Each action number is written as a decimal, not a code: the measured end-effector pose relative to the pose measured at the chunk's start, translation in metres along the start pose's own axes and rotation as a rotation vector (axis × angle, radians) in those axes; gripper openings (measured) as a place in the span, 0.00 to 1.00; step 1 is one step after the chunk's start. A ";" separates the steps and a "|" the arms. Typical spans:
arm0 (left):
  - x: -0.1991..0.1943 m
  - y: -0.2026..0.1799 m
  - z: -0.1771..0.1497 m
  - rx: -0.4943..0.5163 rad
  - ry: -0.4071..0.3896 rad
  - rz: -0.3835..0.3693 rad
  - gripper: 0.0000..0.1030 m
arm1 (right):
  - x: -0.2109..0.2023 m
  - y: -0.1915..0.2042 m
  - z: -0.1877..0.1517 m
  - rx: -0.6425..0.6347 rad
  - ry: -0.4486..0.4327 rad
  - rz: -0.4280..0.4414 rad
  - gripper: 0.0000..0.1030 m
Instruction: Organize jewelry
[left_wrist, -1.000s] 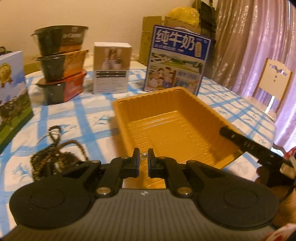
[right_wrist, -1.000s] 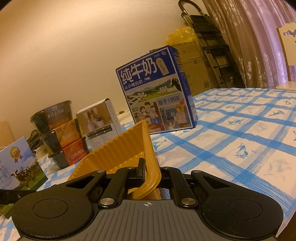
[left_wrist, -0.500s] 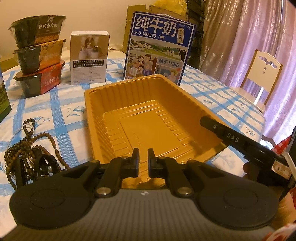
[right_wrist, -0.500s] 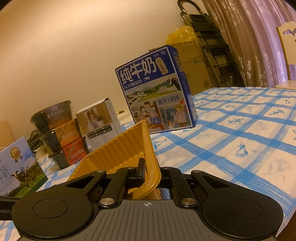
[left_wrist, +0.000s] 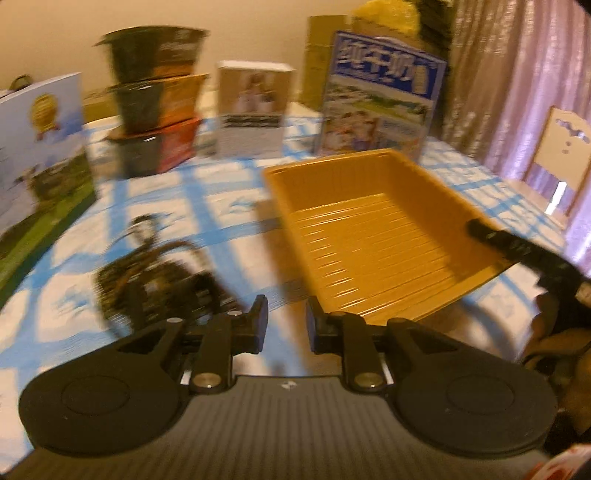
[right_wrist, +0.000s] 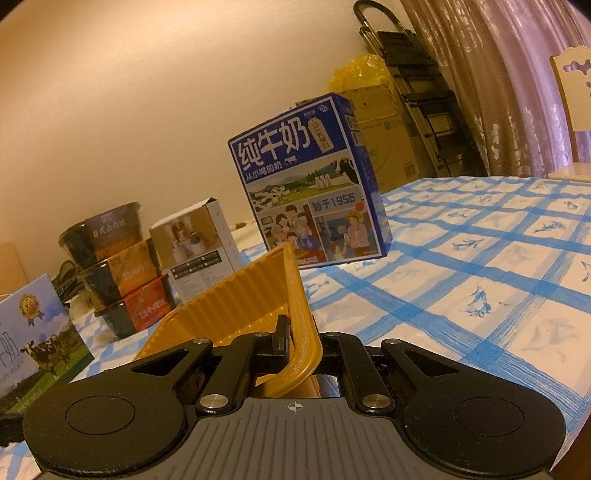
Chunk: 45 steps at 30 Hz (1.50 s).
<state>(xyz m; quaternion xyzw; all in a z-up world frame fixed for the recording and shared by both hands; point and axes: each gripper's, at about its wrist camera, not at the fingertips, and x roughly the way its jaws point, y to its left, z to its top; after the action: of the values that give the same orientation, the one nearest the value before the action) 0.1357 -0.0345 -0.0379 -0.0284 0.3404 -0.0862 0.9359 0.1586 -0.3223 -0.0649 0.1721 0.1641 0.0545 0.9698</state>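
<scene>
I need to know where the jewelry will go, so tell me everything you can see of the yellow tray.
The yellow tray is a shallow rectangular bin of thin, ribbed, glossy plastic, apparently empty. It sits on the blue-checked tablecloth, in front of the blue milk carton. The right gripper is shut on its near rim and holds that side raised. The beaded jewelry lies apart to its left.

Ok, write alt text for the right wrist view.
The right tongs are shut on the near rim of a yellow plastic tray, tilting it above a blue-checked tablecloth. Behind stand a blue milk carton, a small white box and stacked noodle bowls.
</scene>
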 end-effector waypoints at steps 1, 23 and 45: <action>-0.002 0.006 -0.003 -0.006 0.005 0.019 0.19 | 0.000 0.000 0.000 0.001 -0.001 0.000 0.07; 0.045 0.026 -0.009 -0.028 0.059 0.243 0.31 | -0.001 -0.003 -0.002 0.008 0.005 -0.001 0.07; 0.023 0.037 0.003 -0.033 0.006 0.269 0.08 | 0.001 -0.004 -0.002 0.010 0.006 -0.001 0.07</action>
<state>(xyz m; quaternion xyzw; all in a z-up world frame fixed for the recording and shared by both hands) 0.1602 -0.0023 -0.0549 0.0026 0.3455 0.0453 0.9373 0.1588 -0.3252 -0.0684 0.1767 0.1675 0.0539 0.9684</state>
